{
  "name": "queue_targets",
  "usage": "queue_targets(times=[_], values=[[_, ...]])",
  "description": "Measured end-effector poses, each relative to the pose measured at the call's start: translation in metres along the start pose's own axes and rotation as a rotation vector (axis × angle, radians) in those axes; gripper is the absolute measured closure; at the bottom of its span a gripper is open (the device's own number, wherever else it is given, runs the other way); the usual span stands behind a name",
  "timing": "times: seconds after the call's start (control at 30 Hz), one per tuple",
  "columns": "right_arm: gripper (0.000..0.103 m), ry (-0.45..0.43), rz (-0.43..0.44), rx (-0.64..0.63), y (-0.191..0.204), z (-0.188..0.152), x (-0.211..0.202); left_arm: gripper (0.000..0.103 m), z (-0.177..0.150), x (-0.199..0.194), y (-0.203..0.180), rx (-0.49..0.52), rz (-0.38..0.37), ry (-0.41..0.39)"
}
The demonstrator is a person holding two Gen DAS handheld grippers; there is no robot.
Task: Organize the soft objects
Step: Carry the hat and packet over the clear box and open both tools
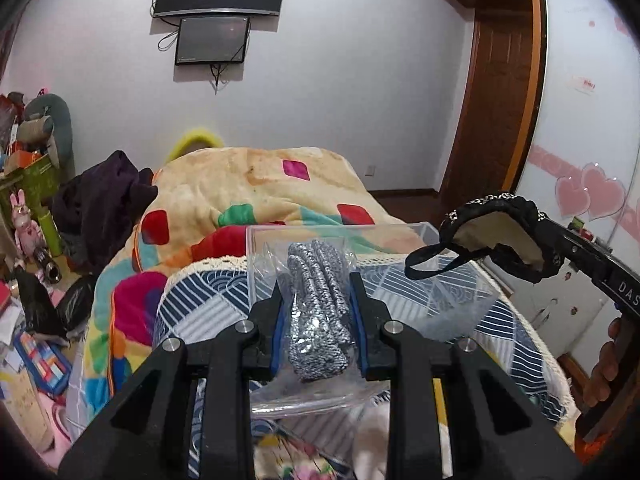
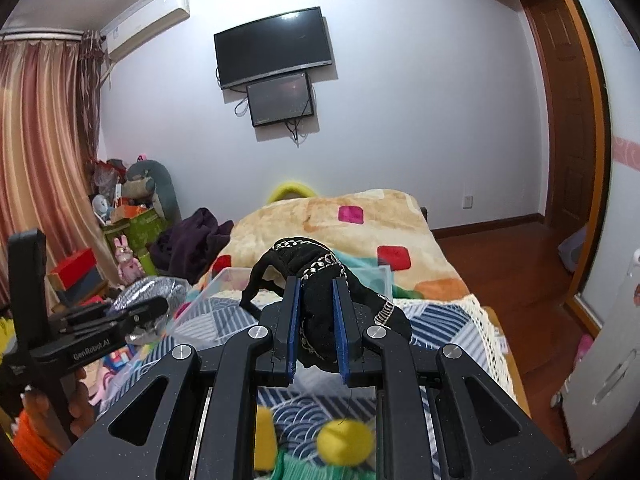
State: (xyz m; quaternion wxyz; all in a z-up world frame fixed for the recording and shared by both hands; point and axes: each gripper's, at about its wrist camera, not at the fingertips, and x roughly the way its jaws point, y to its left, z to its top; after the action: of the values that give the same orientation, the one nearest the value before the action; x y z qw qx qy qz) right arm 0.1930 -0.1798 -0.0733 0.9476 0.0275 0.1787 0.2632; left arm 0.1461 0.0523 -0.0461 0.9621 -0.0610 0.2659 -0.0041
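My left gripper (image 1: 318, 280) is shut on a clear plastic bag with a grey-and-white knitted item (image 1: 318, 308) and holds it above the bed. It also shows at the left of the right wrist view (image 2: 148, 294). My right gripper (image 2: 316, 284) is shut on a black fabric piece with silver chain trim (image 2: 316, 312), also held in the air. That piece shows at the right of the left wrist view (image 1: 492, 226) with a loop hanging down. A clear plastic box (image 1: 416, 232) stands on the bed just beyond both grippers, and it shows in the right wrist view (image 2: 380, 276).
The bed carries a blue-and-white patterned cover (image 1: 500, 320) and a peach blanket with coloured squares (image 1: 256, 184). A dark purple garment (image 1: 104, 200) lies at the bed's left. Clutter and toys (image 1: 32, 240) fill the floor at left. A wardrobe (image 1: 588, 120) stands at right.
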Motion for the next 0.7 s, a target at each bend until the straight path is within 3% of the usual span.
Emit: queue_targets(times=[0.47, 0.7], values=[[0.089, 0.198, -0.046, -0.107, 0.009, -0.002, 0.078, 0.076, 0.011, 0.099, 0.007, 0.045, 0.039, 0.24], [0.089, 0.294, -0.074, -0.158, 0.008, -0.009, 0.099, 0.076, 0.007, 0.126, -0.001, 0.071, 0.043, 0.318]])
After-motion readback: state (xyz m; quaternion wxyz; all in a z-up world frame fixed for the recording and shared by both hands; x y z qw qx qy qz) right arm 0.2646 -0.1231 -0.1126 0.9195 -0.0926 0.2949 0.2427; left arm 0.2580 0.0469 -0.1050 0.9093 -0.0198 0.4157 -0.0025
